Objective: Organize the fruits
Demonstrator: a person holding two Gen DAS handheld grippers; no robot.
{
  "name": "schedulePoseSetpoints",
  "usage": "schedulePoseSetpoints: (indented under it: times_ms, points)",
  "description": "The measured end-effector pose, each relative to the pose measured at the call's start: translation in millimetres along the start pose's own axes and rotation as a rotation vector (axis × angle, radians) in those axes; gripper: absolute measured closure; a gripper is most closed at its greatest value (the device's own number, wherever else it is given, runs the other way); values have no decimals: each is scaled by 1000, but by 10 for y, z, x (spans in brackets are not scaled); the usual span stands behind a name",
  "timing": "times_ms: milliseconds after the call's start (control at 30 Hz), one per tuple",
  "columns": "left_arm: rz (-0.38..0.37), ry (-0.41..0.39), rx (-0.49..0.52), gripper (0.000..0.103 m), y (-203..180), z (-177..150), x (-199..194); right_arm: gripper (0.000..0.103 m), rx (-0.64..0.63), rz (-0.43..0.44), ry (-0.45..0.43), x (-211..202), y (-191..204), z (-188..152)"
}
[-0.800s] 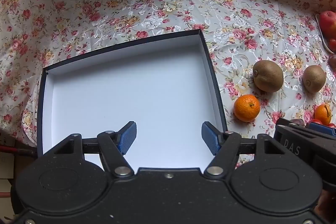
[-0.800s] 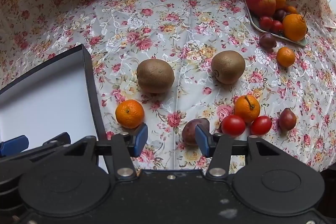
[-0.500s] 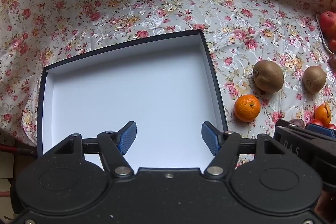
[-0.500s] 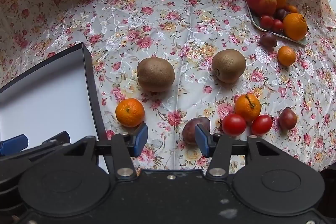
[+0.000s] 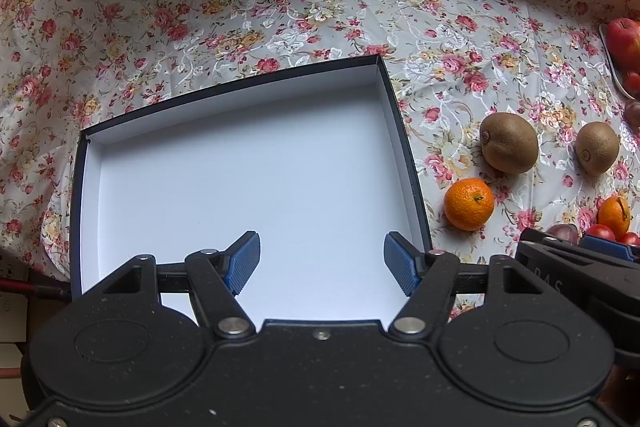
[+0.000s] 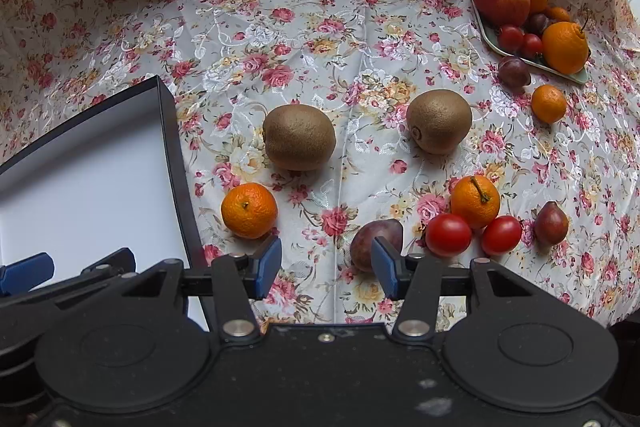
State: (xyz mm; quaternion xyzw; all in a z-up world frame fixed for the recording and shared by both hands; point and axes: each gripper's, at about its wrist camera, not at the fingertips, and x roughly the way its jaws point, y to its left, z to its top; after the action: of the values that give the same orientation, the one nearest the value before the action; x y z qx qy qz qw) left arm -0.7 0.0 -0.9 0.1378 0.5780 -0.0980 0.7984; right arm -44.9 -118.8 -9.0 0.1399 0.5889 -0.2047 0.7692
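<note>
The left gripper [image 5: 322,257] is held wide open over the white box [image 5: 240,163], with nothing between its jaws. The right gripper [image 6: 326,263] is spread open too, low in the frame. Kiwis [image 6: 299,137], oranges [image 6: 249,210] and tomatoes [image 6: 448,235] are seen on the flowered cloth [image 6: 340,39], in the middle and right.

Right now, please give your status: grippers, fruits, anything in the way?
Left gripper open over the box. Right gripper open above the cloth, holding nothing. Fruits loose beside the box, nearest the tangerine. Nothing in the way.
</note>
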Motion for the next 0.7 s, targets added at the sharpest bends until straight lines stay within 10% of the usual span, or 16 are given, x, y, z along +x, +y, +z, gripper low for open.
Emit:
schedulePoseSetpoints:
  times_ms: [700]
  points:
    - [-6, 11, -1, 32, 0, 2, 16, 50, 0, 4, 38, 46, -1, 15]
